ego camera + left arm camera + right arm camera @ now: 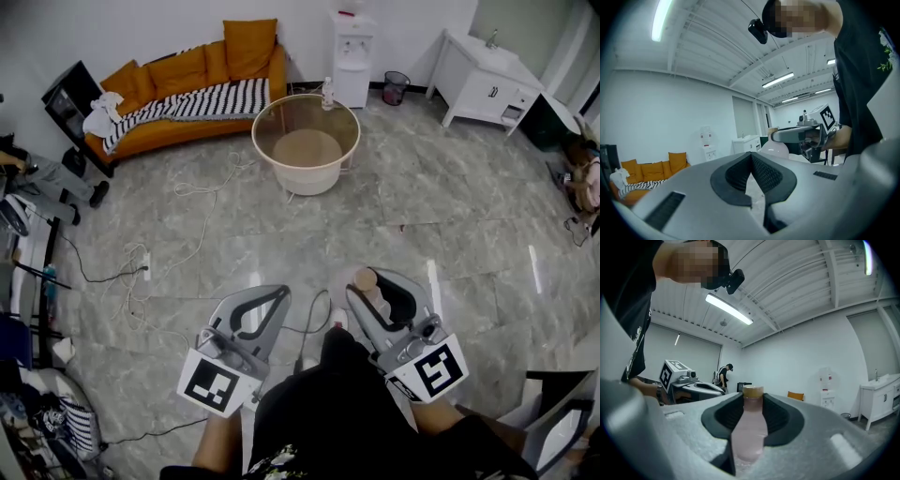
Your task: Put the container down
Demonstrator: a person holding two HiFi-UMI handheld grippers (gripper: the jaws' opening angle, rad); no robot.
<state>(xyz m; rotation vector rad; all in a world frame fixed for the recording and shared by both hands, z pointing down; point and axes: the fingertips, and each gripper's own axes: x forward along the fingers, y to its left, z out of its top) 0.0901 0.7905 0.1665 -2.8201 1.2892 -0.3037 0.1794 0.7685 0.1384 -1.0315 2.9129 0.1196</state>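
Clamping a pale pink bottle point(749, 432) around its body, the right tongs point(753, 399) held it with the tan cap point(753, 391) uppermost. The dark pads pressed on both sides below the shoulder. The left tongs point(751, 157) were pinched together at the tips with nothing between them, level with the right pair and just beside it.

The bottle hung in the air above the grey floor point(450, 187), close in front of the person and well apart from the round glass tabletop point(281, 117) across the room. An orange sofa point(187, 75) stood beyond that, against the far wall.

The bottle looked like thin, translucent plastic, so it was probably light and slightly yielding under the pads. Whether it held any liquid could not be told. Its wall appeared smooth, so it could slide in a loose grip. Being tall and narrow, it was likely to topple if released before its base sat flat. The present hold on the mid-body seemed the sound one. It left the base free to meet a surface and kept the pads off the tapering neck, where they would have had less to bear on.
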